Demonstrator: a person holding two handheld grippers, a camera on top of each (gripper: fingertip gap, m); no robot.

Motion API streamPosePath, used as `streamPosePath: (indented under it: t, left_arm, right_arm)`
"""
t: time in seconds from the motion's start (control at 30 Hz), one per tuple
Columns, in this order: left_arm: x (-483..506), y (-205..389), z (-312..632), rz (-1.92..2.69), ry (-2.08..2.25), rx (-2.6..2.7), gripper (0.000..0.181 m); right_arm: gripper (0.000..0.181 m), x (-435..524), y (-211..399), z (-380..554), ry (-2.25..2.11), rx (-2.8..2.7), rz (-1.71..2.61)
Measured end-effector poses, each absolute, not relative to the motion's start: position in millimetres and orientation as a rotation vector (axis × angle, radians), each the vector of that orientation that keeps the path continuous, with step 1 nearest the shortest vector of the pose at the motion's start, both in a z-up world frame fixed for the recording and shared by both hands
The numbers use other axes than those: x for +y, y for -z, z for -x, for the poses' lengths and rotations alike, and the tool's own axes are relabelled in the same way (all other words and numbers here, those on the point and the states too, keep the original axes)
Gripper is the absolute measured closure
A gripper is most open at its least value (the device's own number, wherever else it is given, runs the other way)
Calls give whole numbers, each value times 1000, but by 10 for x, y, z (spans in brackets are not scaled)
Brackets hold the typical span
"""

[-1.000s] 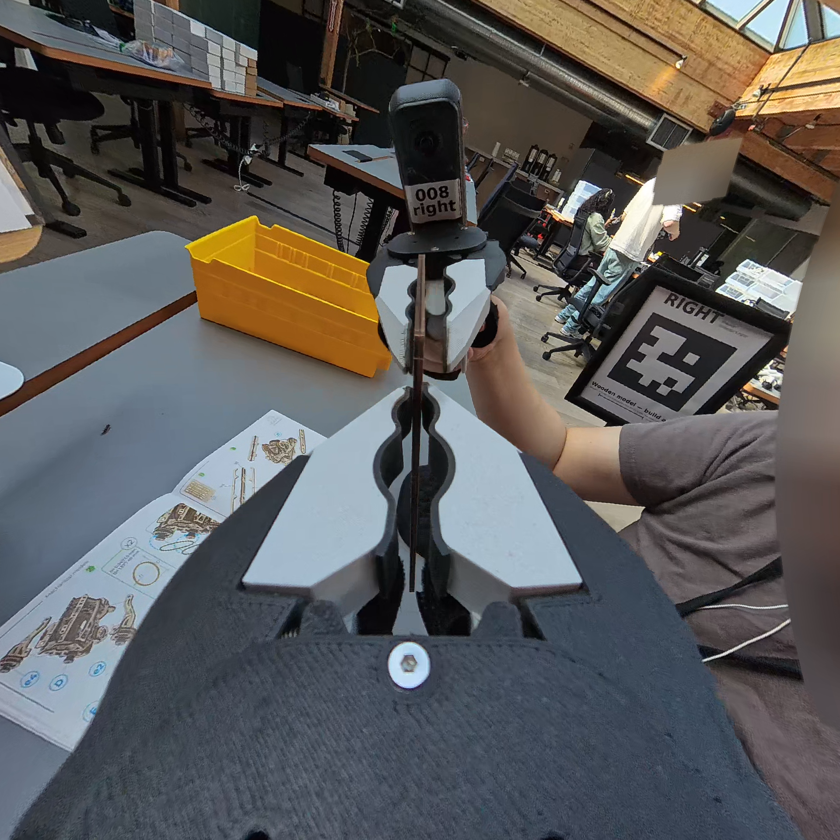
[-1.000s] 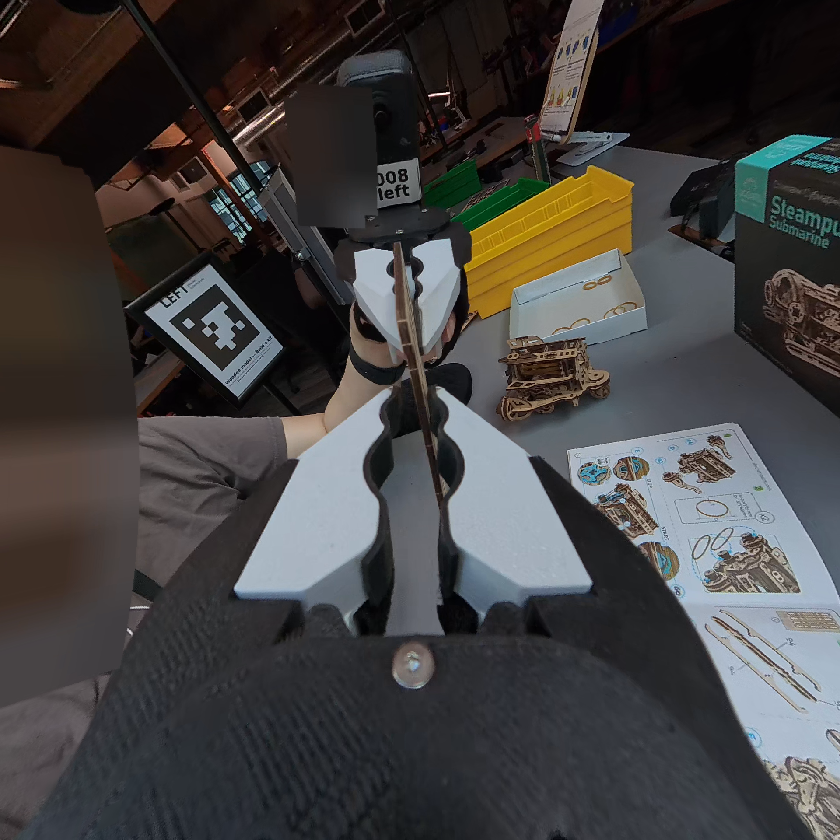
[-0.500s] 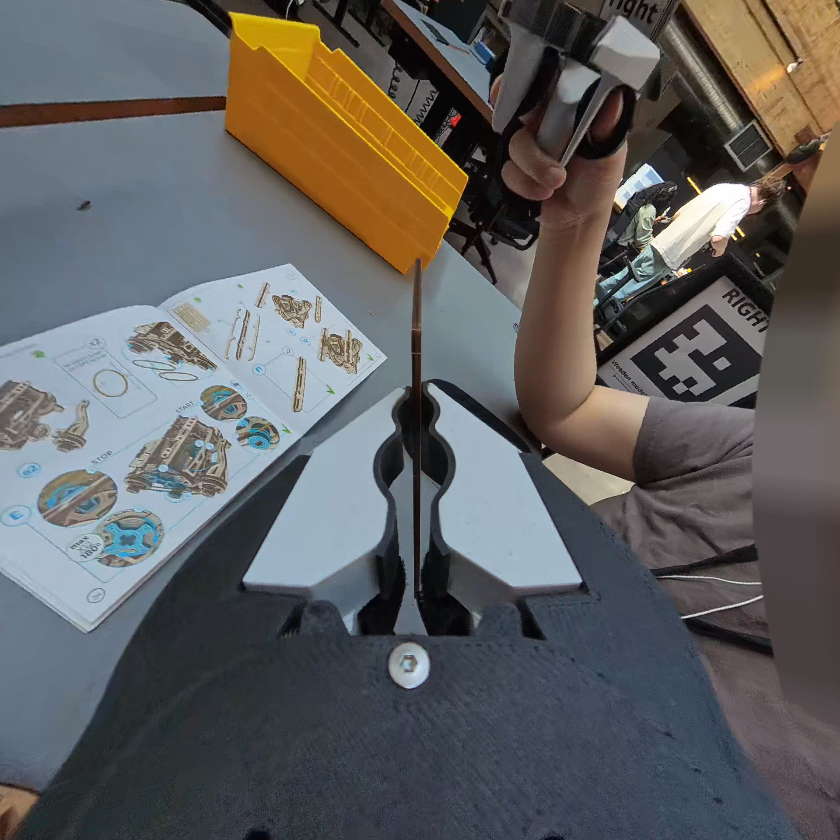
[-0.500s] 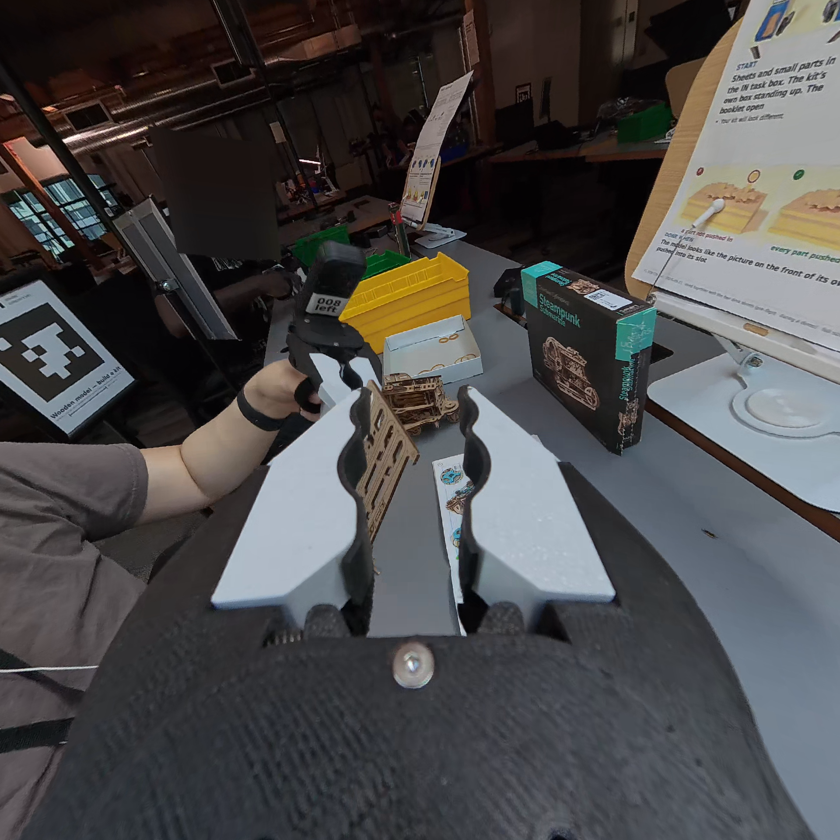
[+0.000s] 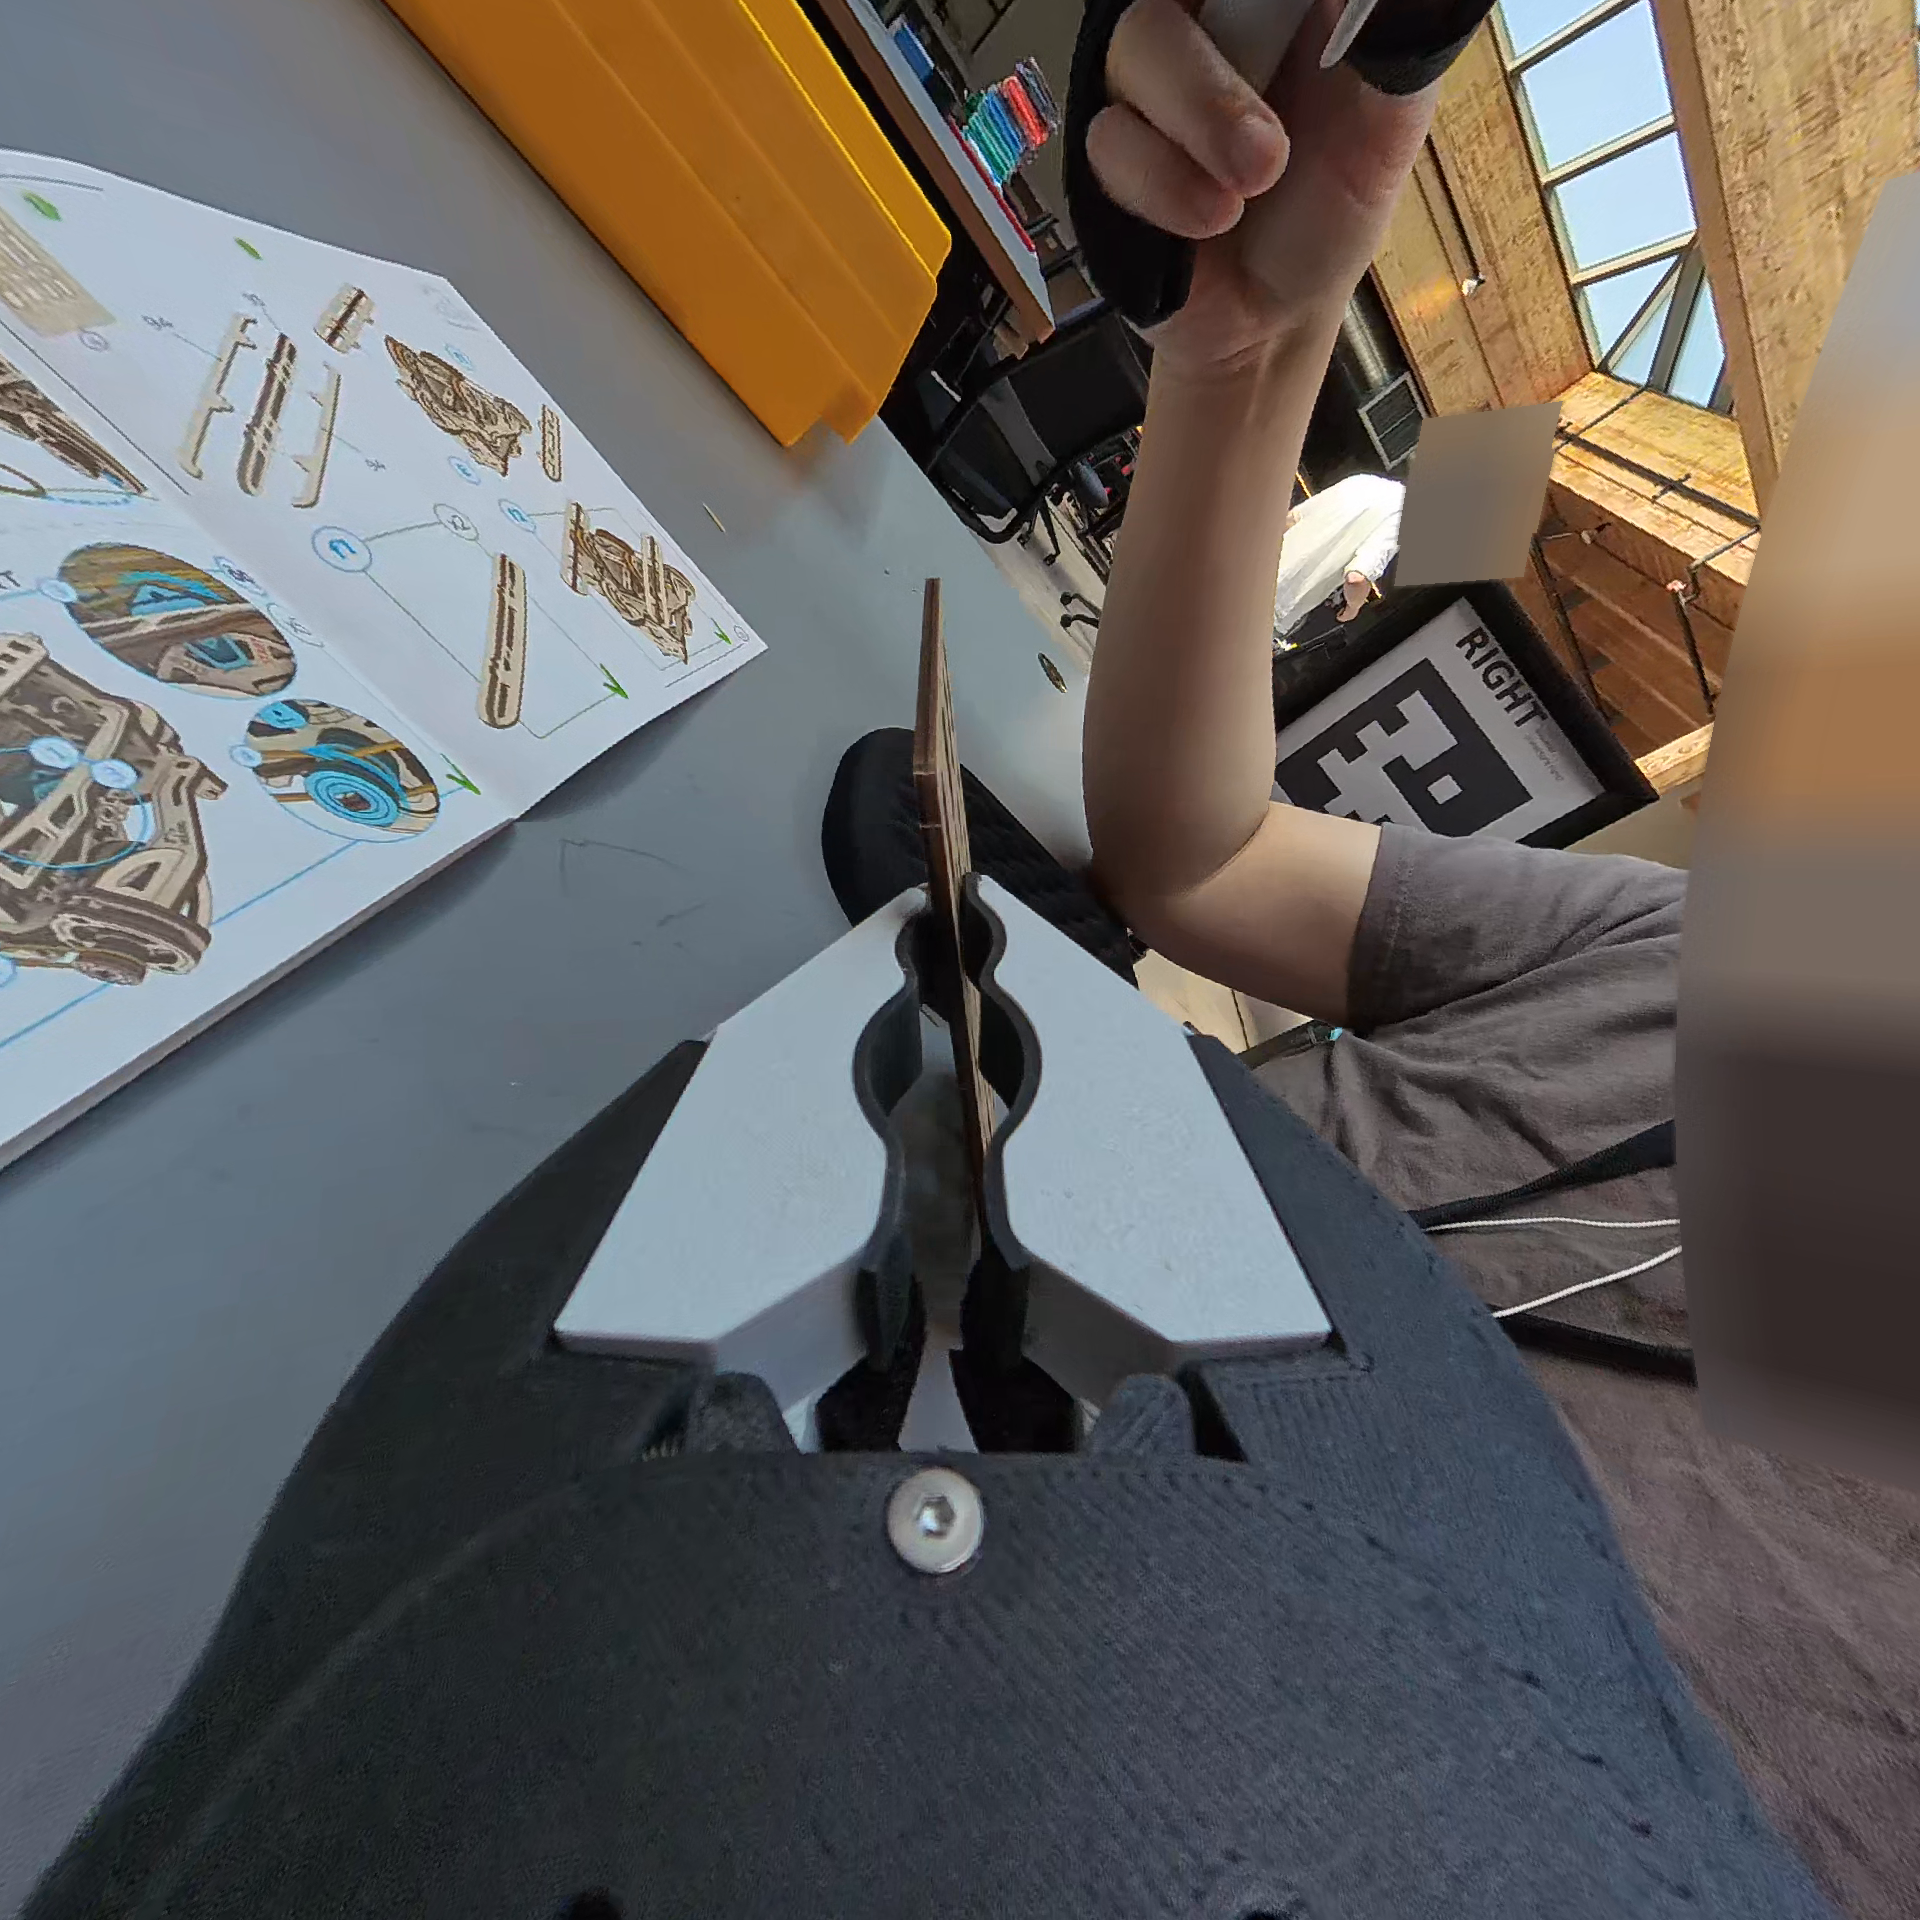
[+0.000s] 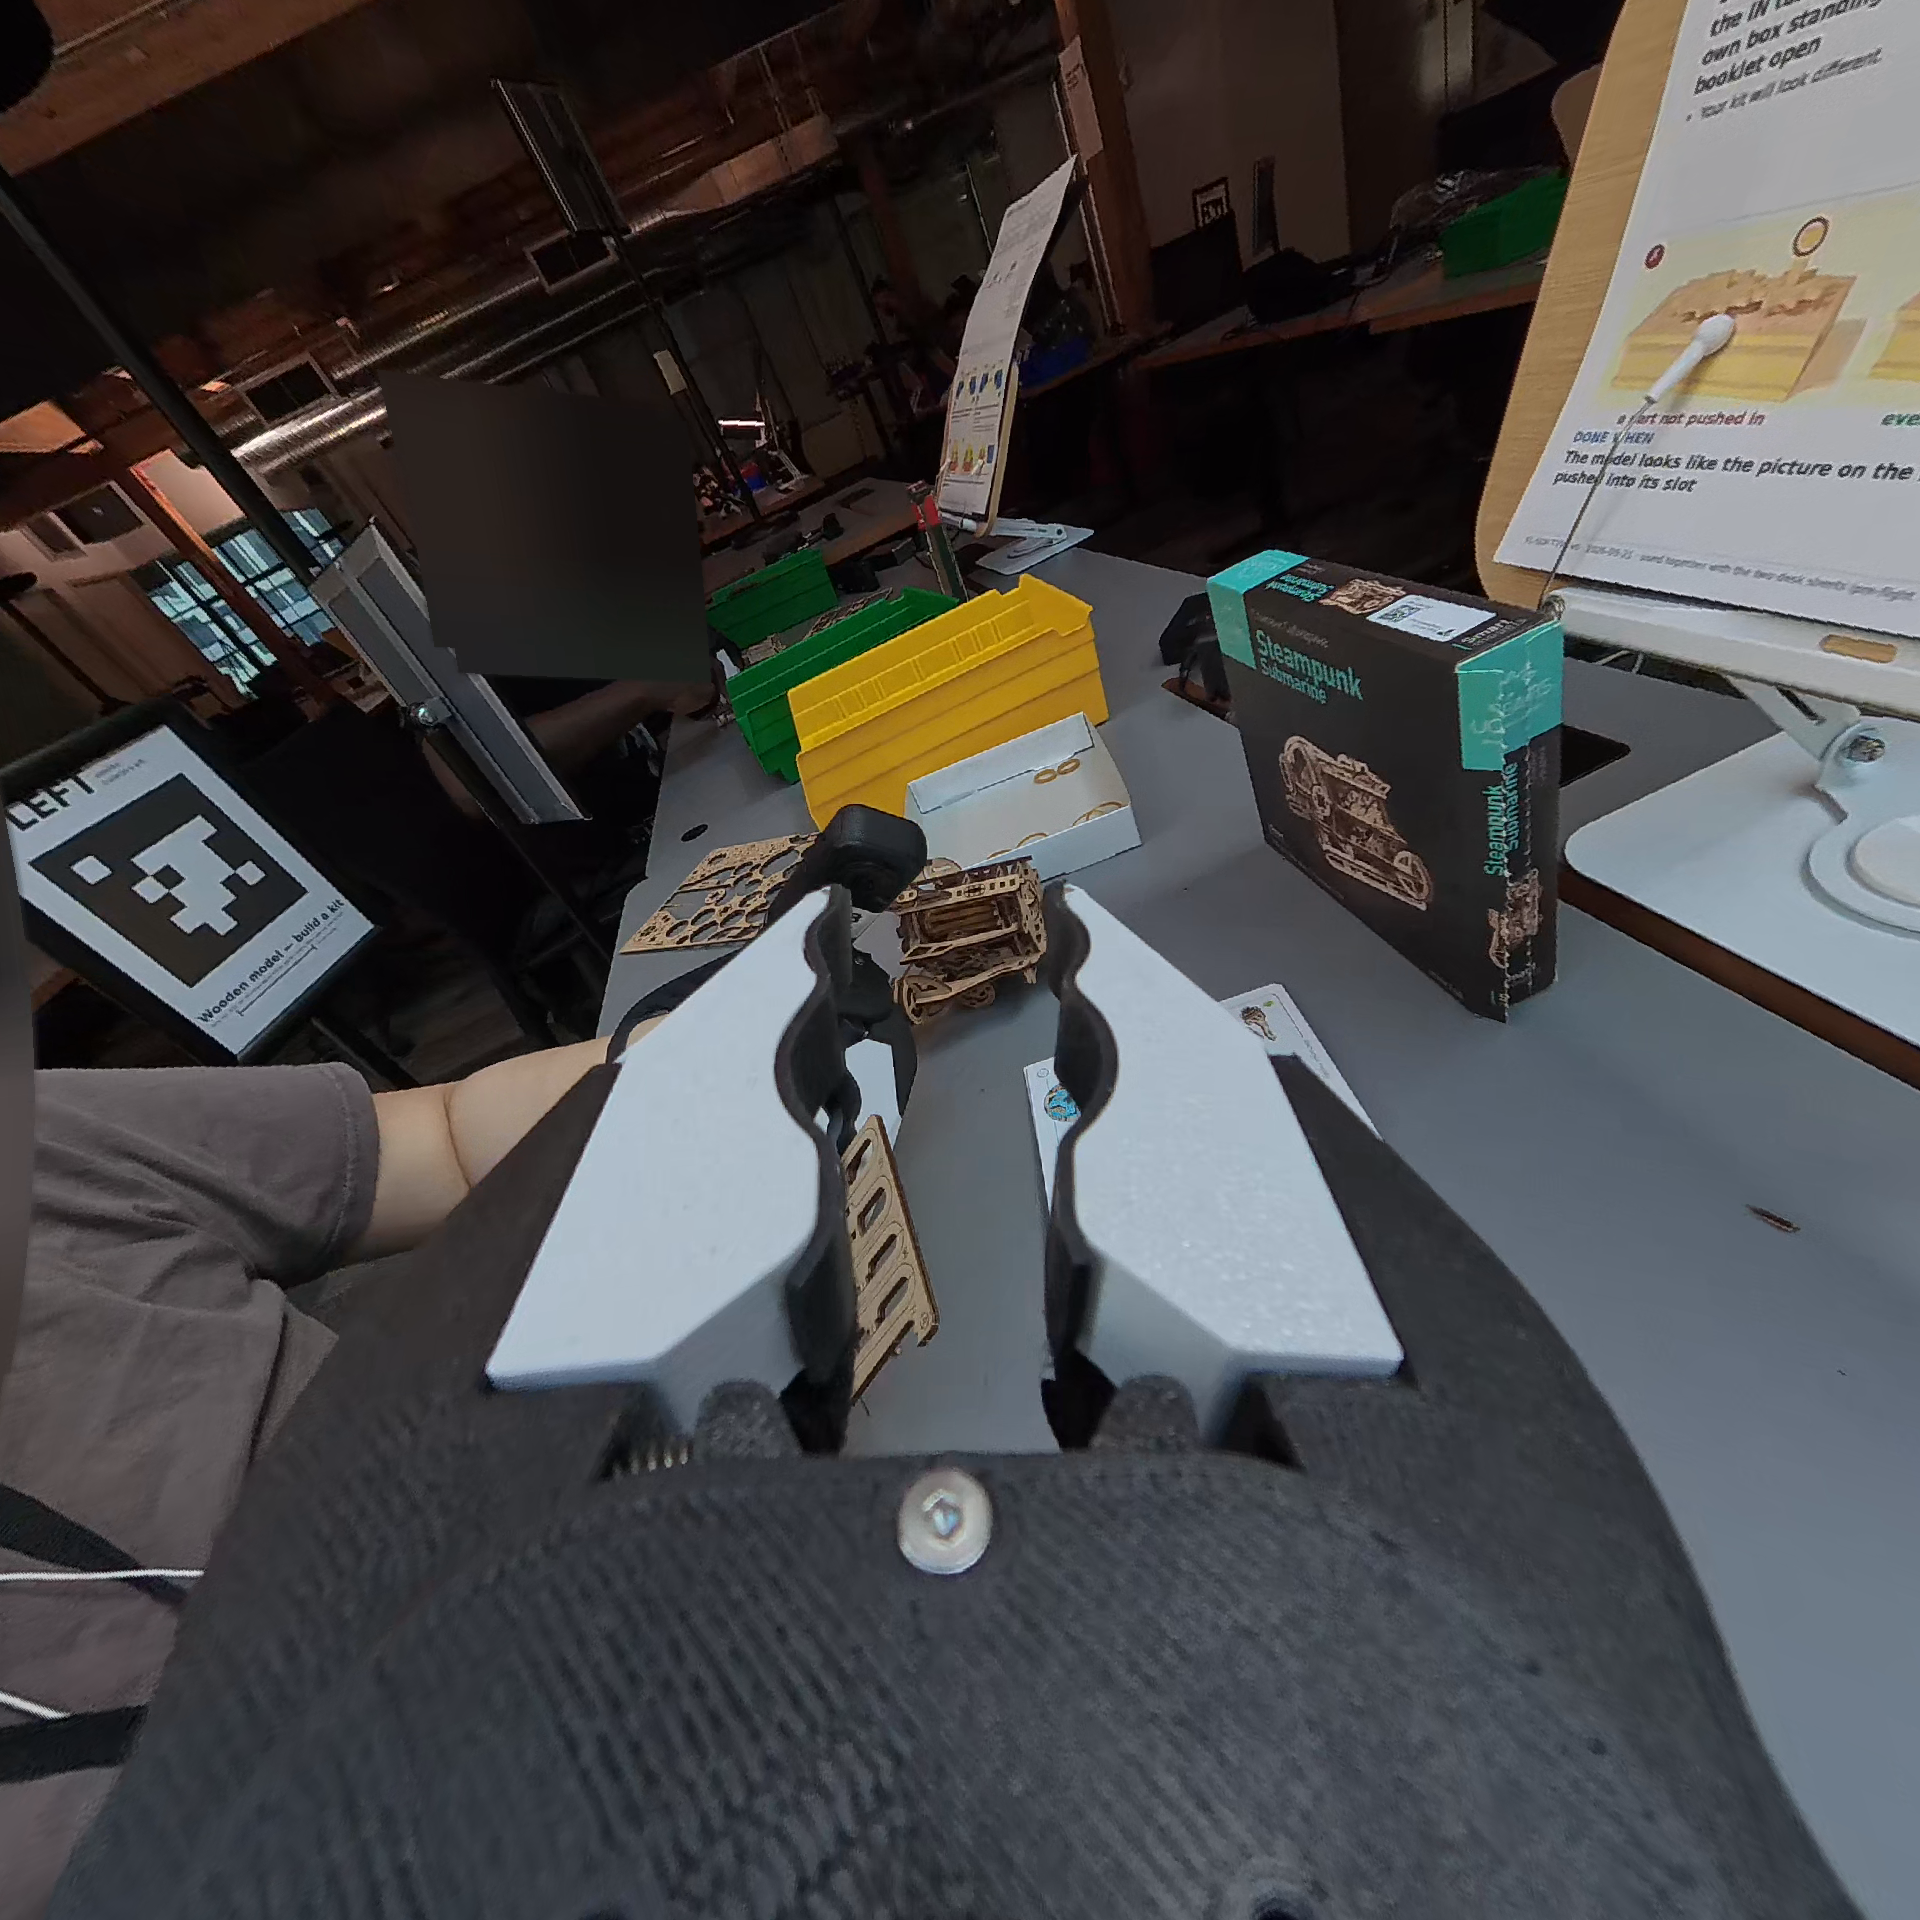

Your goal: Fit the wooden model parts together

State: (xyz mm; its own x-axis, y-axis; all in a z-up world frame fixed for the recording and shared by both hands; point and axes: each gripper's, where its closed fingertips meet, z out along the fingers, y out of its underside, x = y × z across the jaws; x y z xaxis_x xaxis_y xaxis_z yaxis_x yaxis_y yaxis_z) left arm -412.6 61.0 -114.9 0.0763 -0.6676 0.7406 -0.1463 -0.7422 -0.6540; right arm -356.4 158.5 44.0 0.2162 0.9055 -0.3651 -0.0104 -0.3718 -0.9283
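My left gripper point(image 5: 948, 909) is shut on a thin wooden plate point(image 5: 940, 810), seen edge-on and standing out past the fingertips, low over the grey table point(image 5: 520, 987). The same slotted plate point(image 6: 883, 1236) shows in the right wrist view, below and between my right gripper's fingers. My right gripper point(image 6: 945, 920) is open and empty, raised above the plate. The hand point(image 5: 1226, 156) holding it is high in the left wrist view. A partly built wooden model point(image 6: 966, 935) stands on the table beyond.
An open instruction booklet point(image 5: 312, 520) lies left of the plate. A yellow bin point(image 6: 935, 696), green bins point(image 6: 790, 623), a white tray point(image 6: 1029, 800), a cut-out wooden sheet point(image 6: 717, 894), the dark kit box point(image 6: 1392, 790) and a paper stand point(image 6: 1714, 312) are farther off. My hands' fingertips stand some 20 cm from each other.
Both grippers held the plate a second ago. My right gripper has opened, let it go and lifted away. My left gripper keeps the plate and has tilted down toward the table.
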Motion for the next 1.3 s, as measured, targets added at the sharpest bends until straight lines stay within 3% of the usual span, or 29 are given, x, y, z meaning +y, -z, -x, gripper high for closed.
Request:
streamPosePath:
  t: [0.4,1.3]
  left_arm:
    - [518,1232,4021,1917,1659,884,179]
    - [449,1123,3963,1785,1769,890,180]
  right_arm:
    - [141,1304,647,3394,-1366,-768,1545]
    - [158,1793,829,2807,-1305,-294,1508]
